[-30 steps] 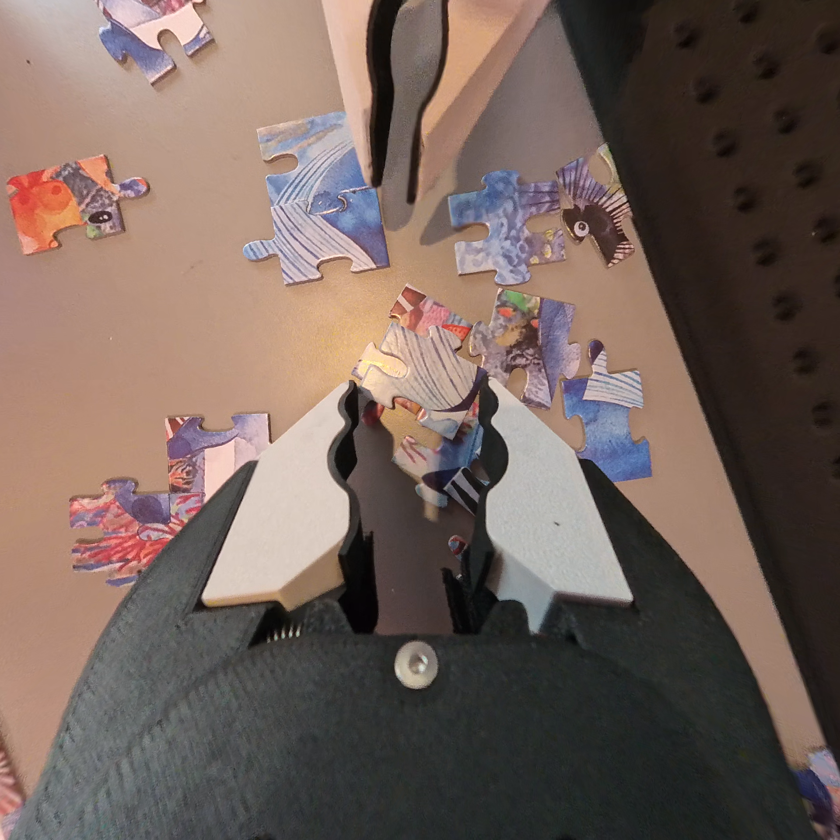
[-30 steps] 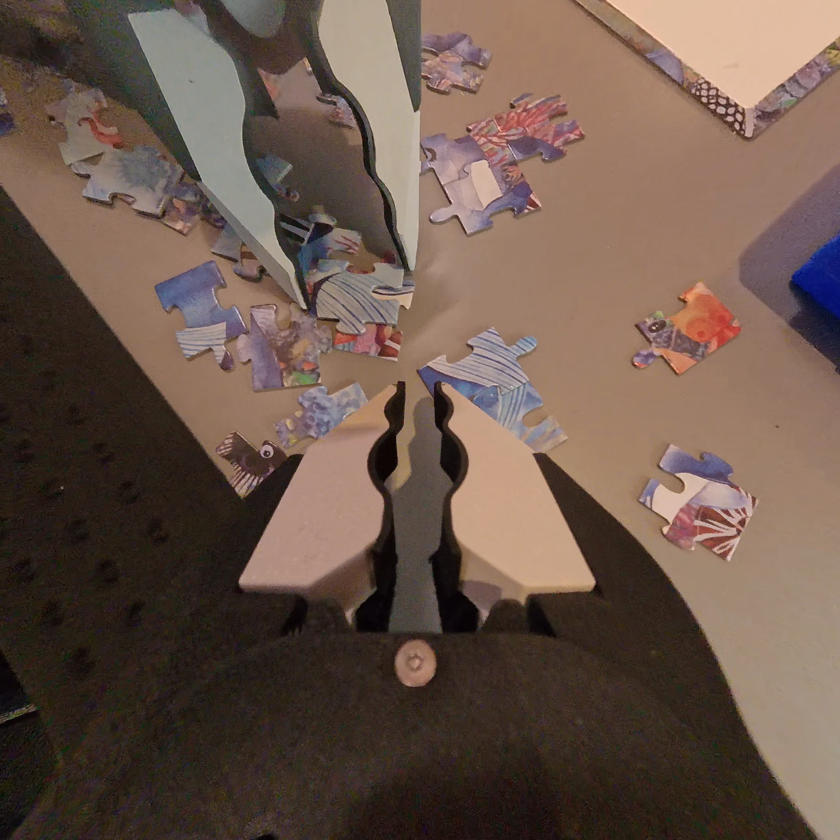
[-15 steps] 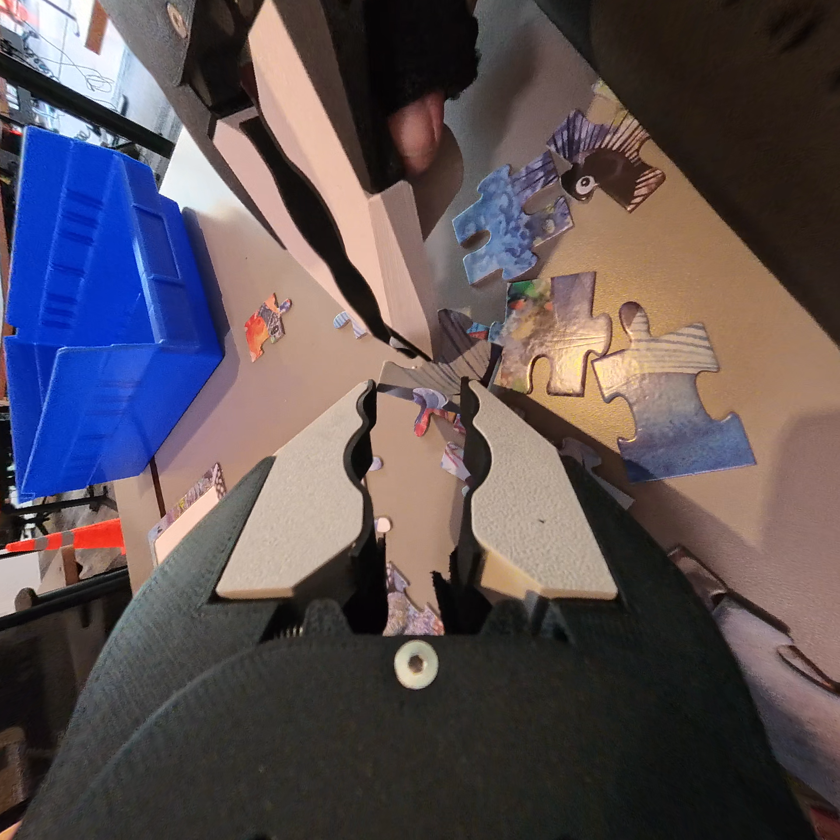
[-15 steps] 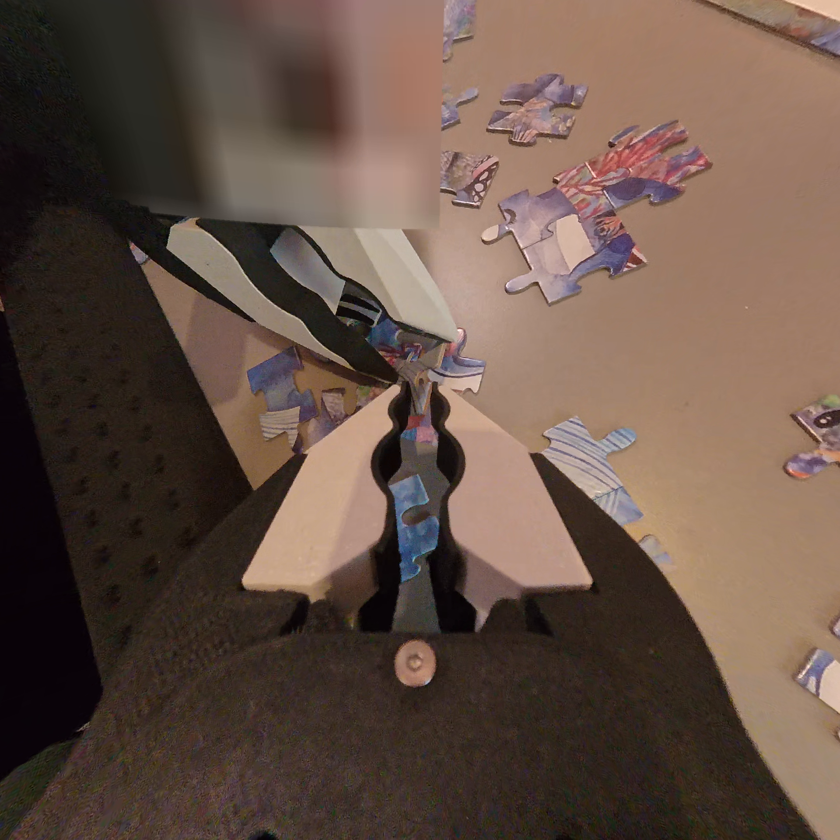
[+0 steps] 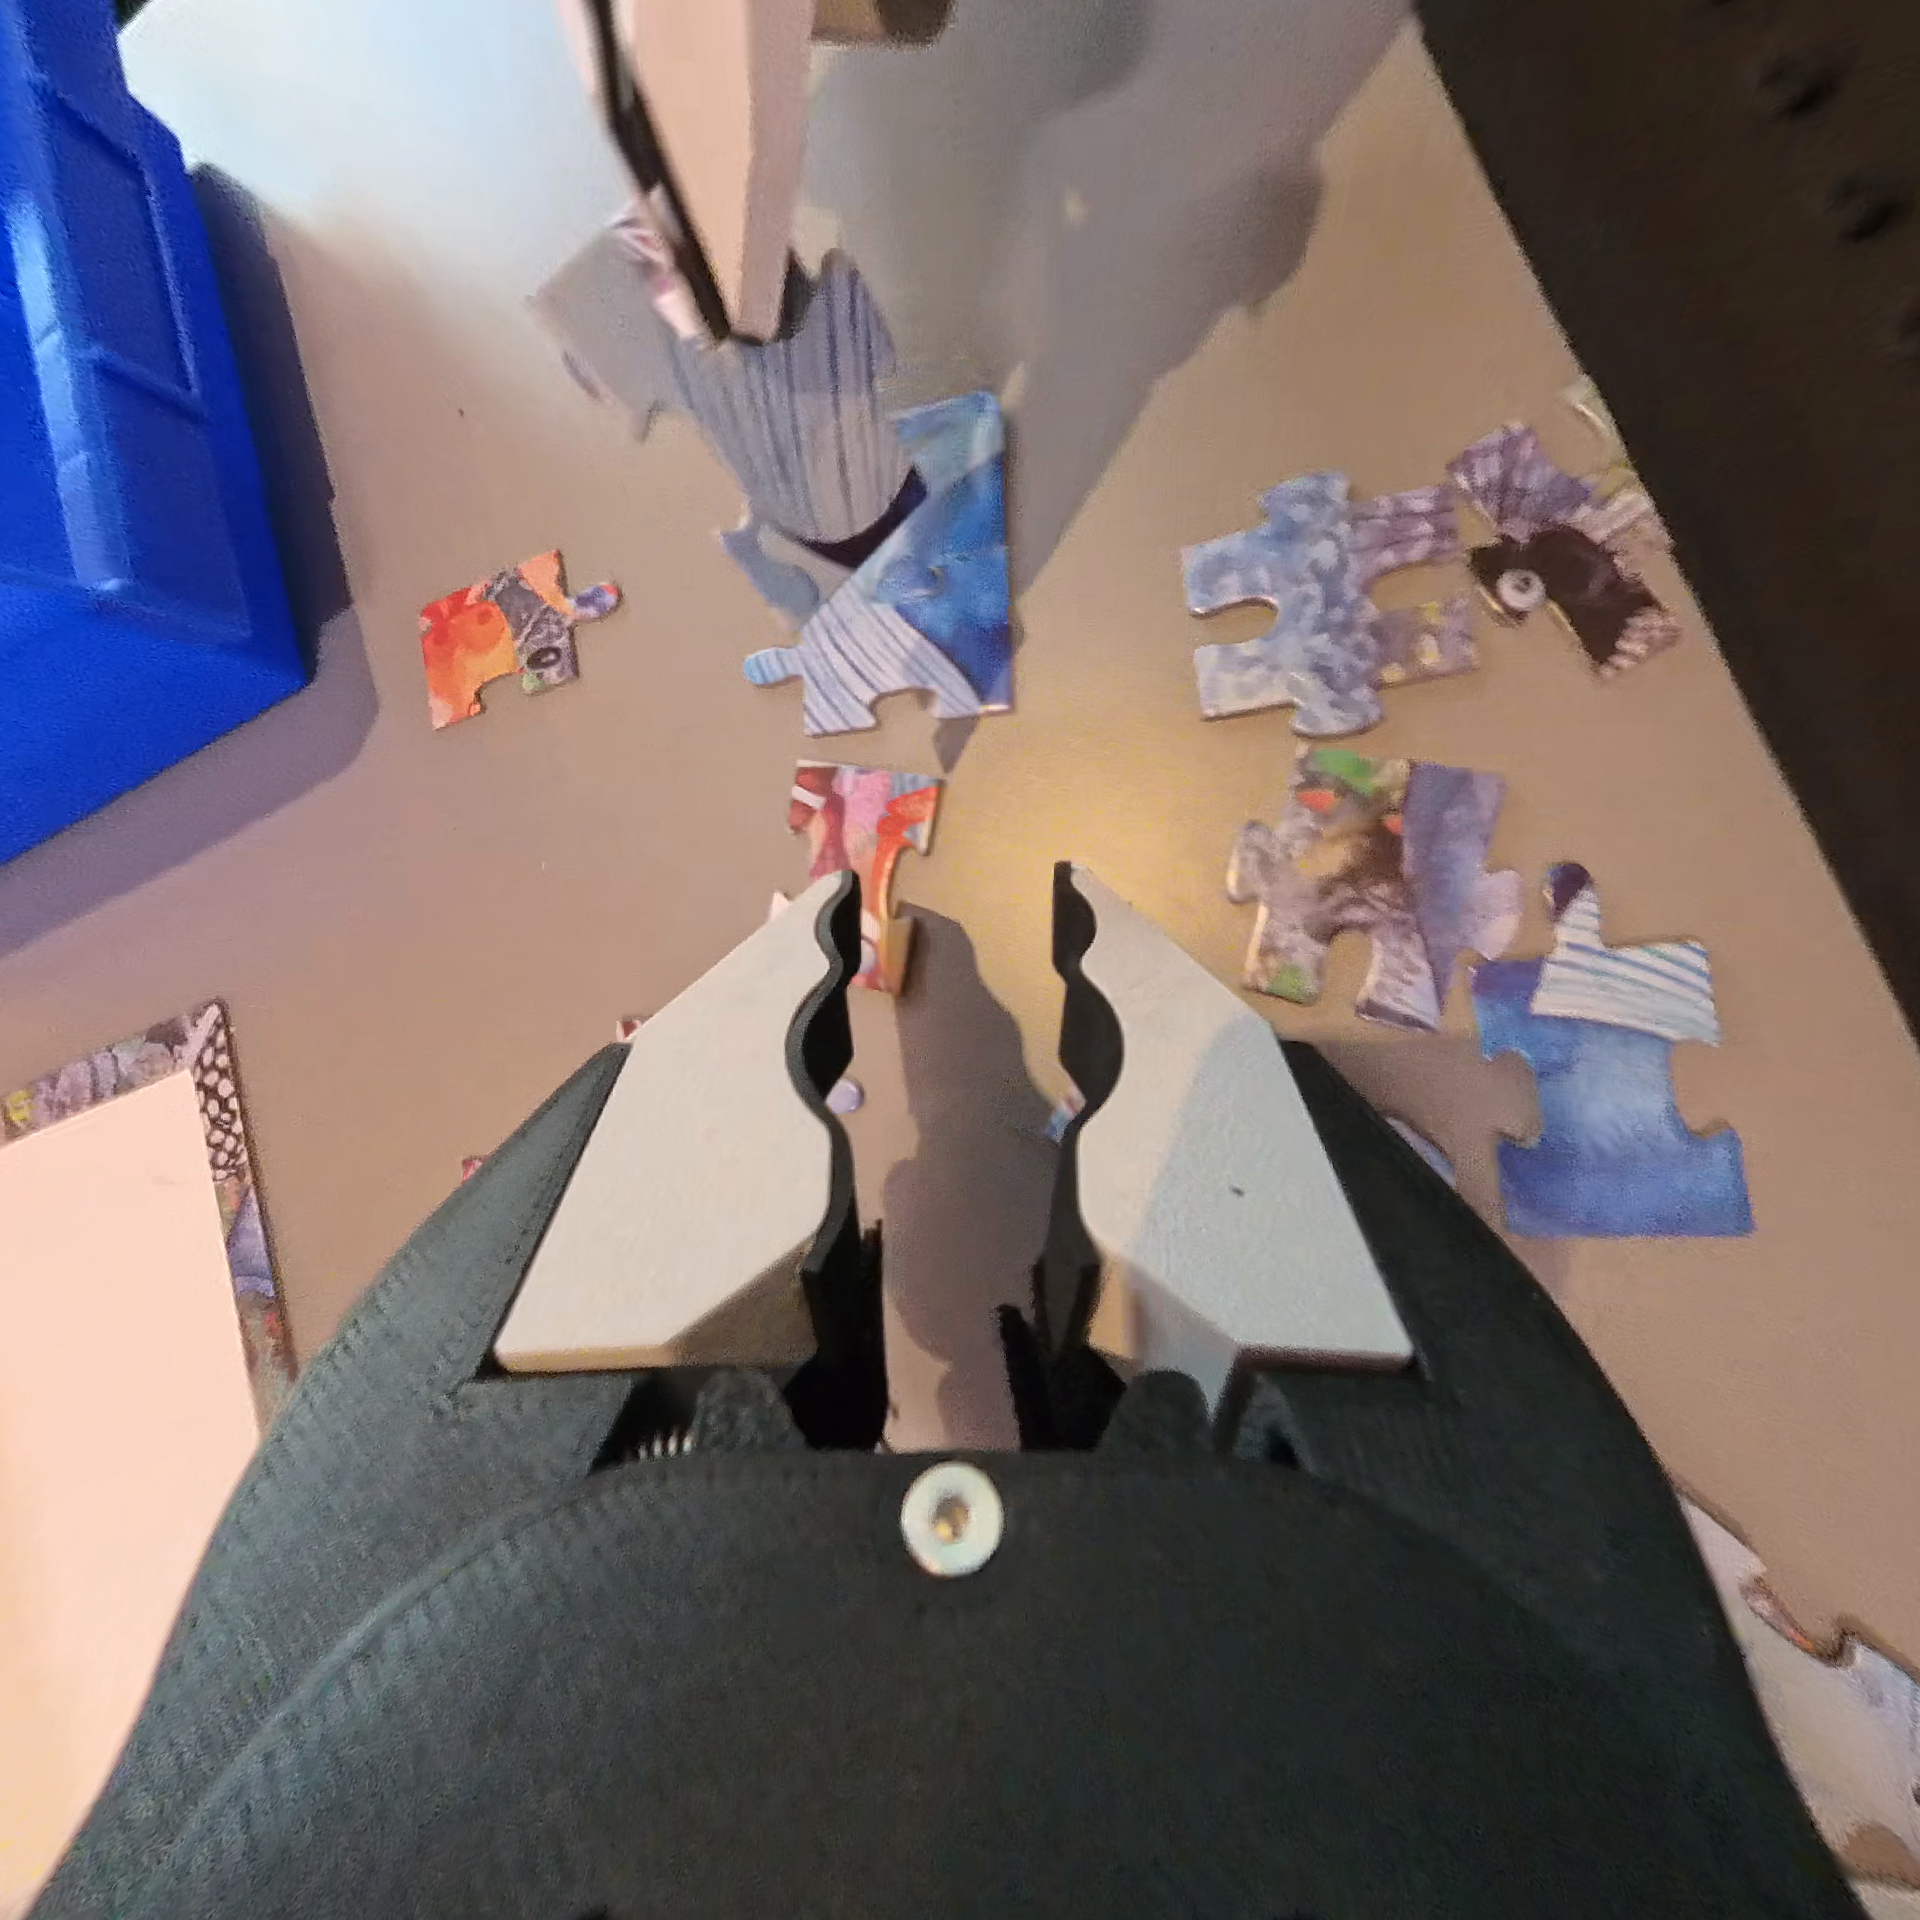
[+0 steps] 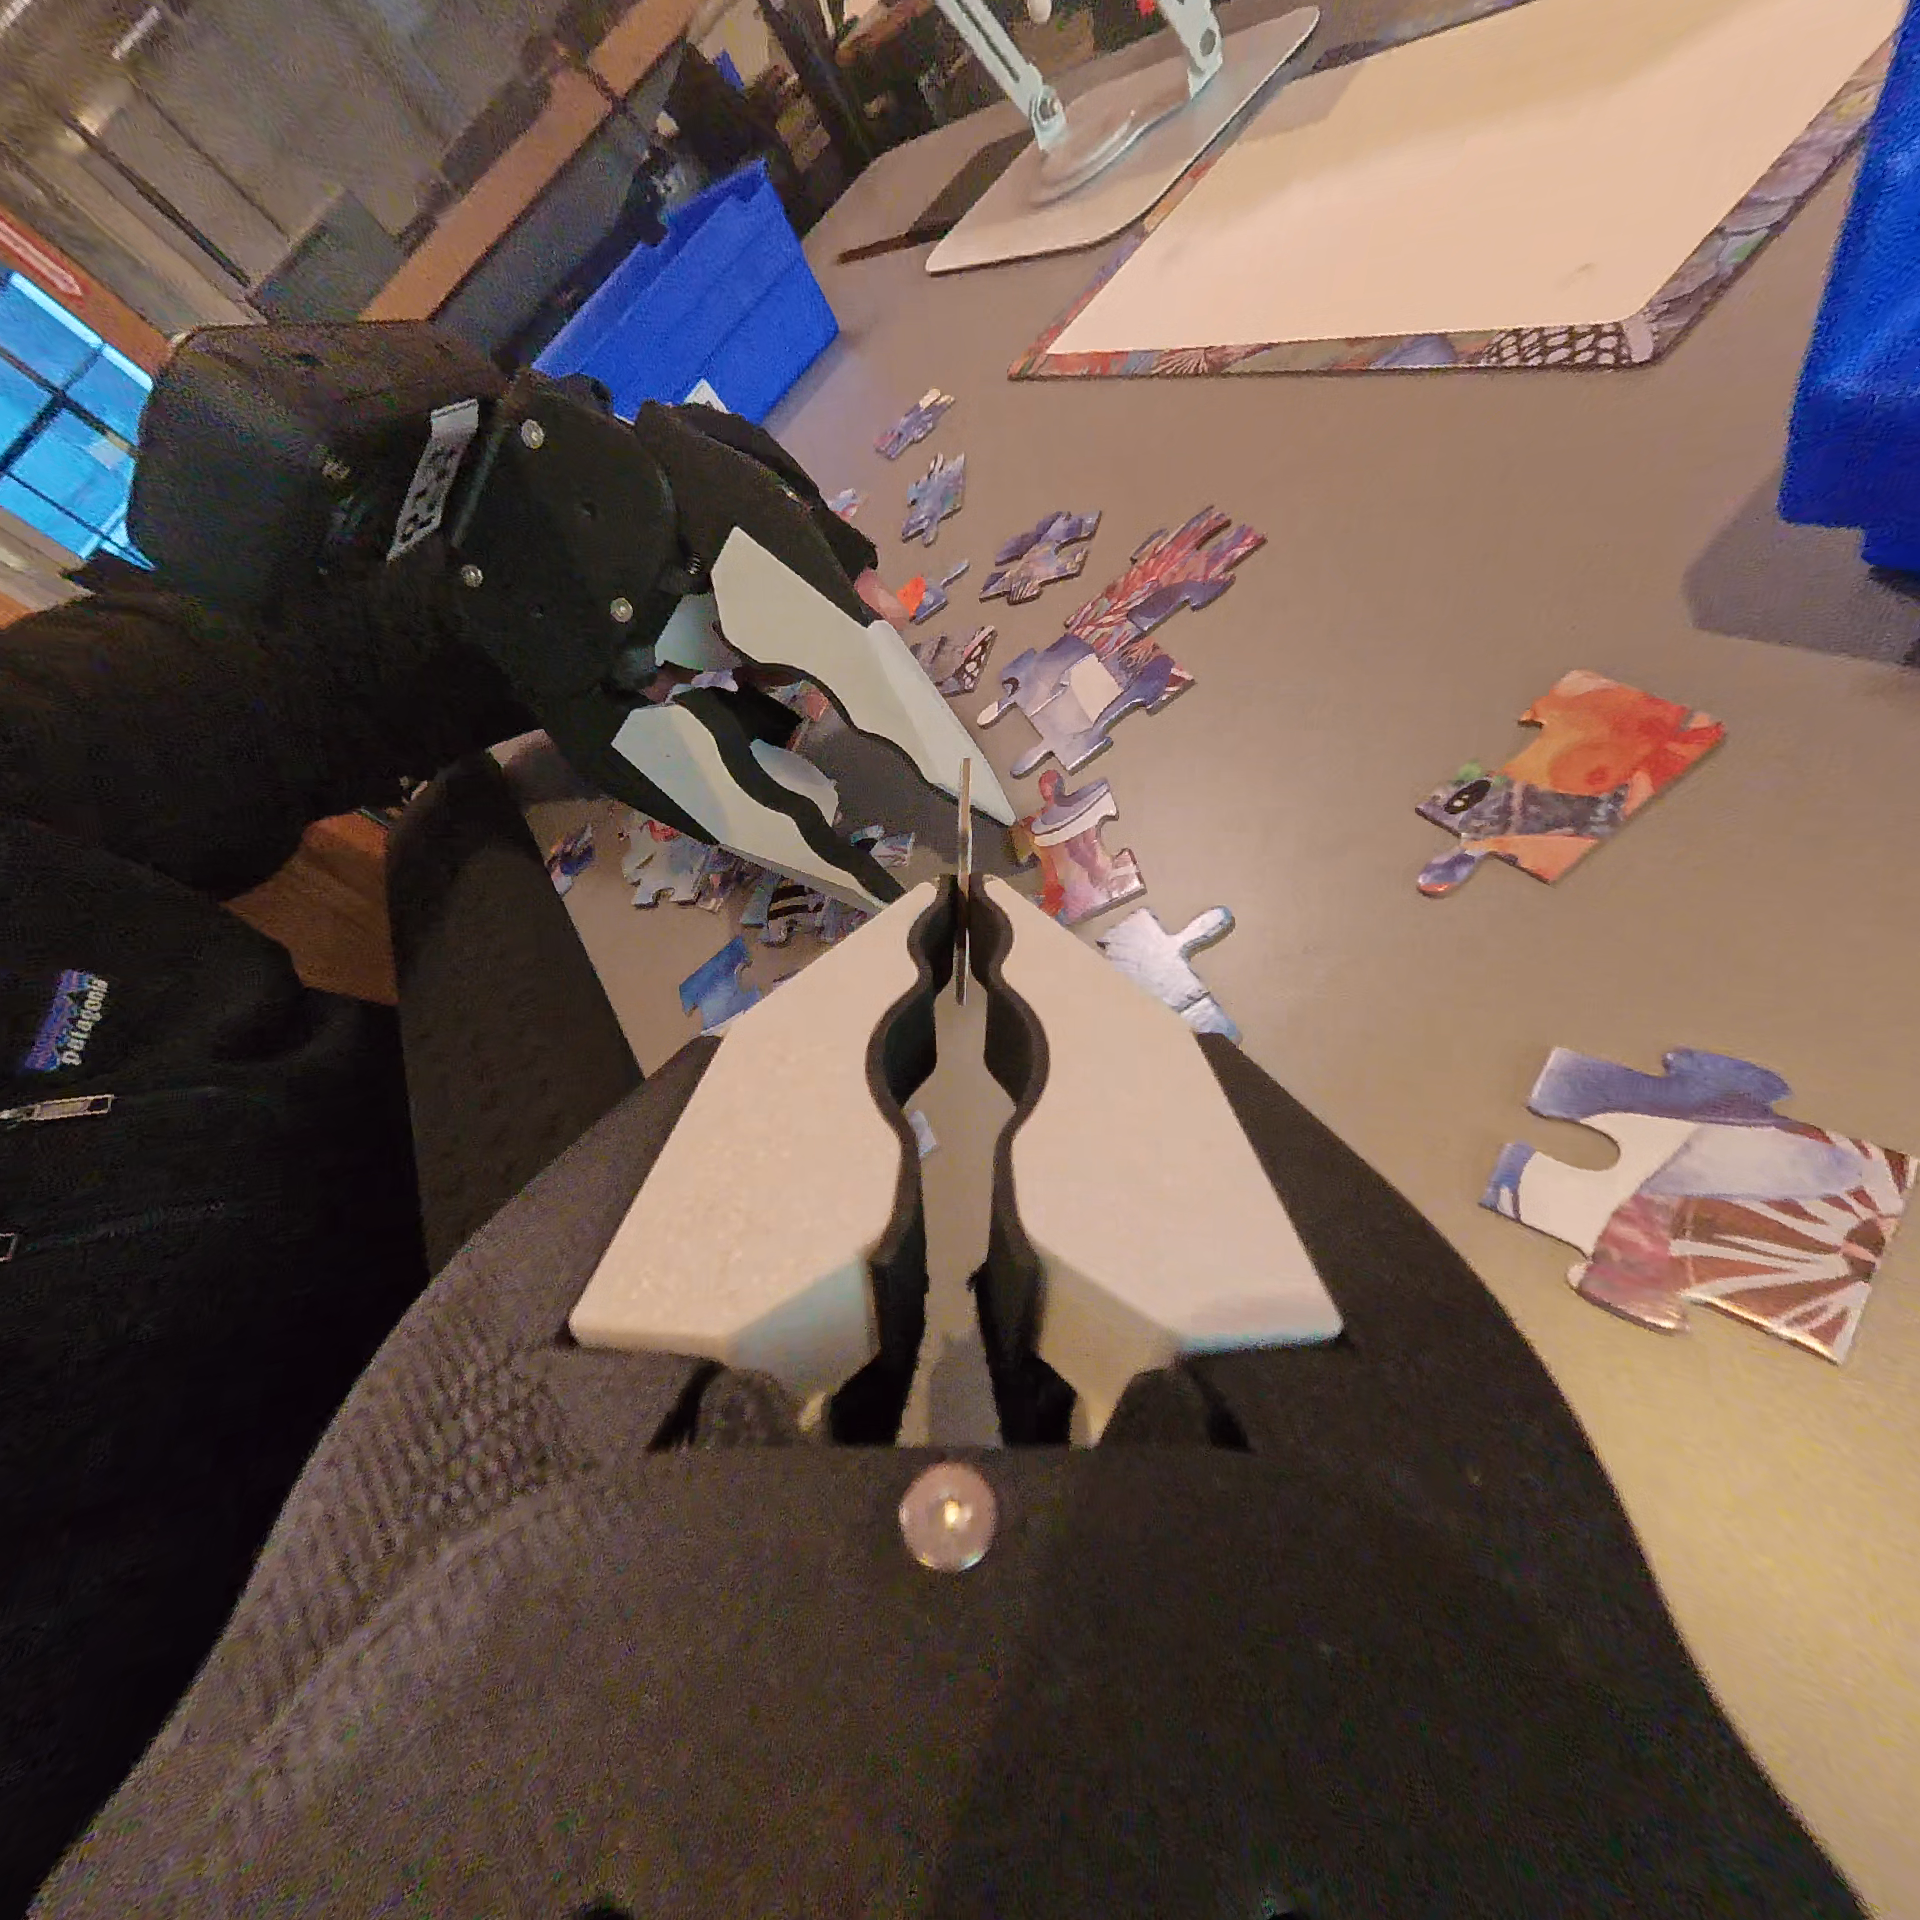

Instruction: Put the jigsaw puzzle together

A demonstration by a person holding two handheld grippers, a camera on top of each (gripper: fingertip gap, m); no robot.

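Note:
My right gripper [image 6: 961,894] is shut on a blue-and-white striped puzzle piece [image 6: 964,831], seen edge-on and held above the table. In the left wrist view that piece [image 5: 800,416] hangs from the right gripper's fingers [image 5: 764,156] at the top. My left gripper [image 5: 956,894] is open and empty, low over a pink and red piece [image 5: 862,831]. Its fingers [image 6: 821,644] show in the right wrist view, just behind the held piece. Loose pieces lie around: a joined blue striped pair [image 5: 914,623] and an orange piece [image 5: 499,634] [image 6: 1569,779].
The puzzle board with a patterned border [image 6: 1538,343] lies at the far right, and at lower left in the left wrist view [image 5: 223,1143]. Blue bins [image 5: 104,416] [image 6: 707,291] [image 6: 1860,312] stand on the table. A monitor stand base [image 6: 1091,177] is behind. A person's dark jacket [image 6: 156,1143] fills the left. Spacing between my two grippers at the tips: around 9 cm.
The right gripper closed on the striped piece that lay between my left fingers and lifted it off the table. The left gripper stayed open and drew back from it.

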